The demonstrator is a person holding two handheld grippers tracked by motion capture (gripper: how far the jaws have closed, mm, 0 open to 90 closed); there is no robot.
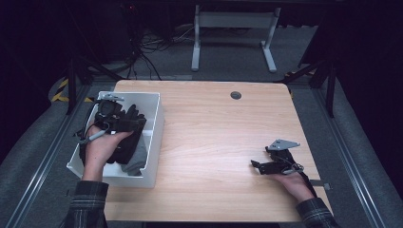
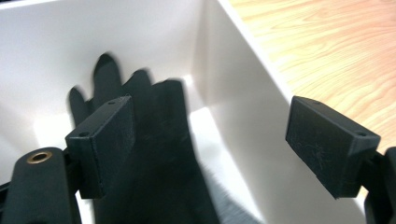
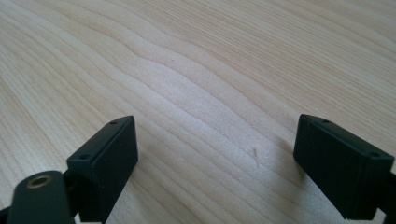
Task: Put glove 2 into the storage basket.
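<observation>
Black jaws of my left gripper (image 2: 210, 144) stand wide apart over the white bin (image 2: 243, 107), pressing on nothing. A black glove (image 2: 154, 154) lies in the bin below and behind my left jaw, which covers part of its palm; its fingertips are blurred, and I count four of them, though the jaw may hide another. The glove's lower end is cut off by the frame's edge. Beside it a grey patch (image 2: 224, 205) of cloth shows, too little to name.

From the high view, my left hand (image 1: 102, 147) and the left gripper (image 1: 114, 118) cover much of the bin's (image 1: 154, 137) inside, so the dark heap (image 1: 126, 149) under them reads as one mass; how many gloves it holds I cannot tell. I count one bin.

Far off at the surface's (image 1: 214, 142) right side, my right gripper (image 1: 266, 164) rests low, its two jaws spread wide with bare wood (image 3: 210, 93) between them. My right hand (image 1: 294, 183) is partly hidden behind it. Both sleeves are cut off at the bottom edge.
</observation>
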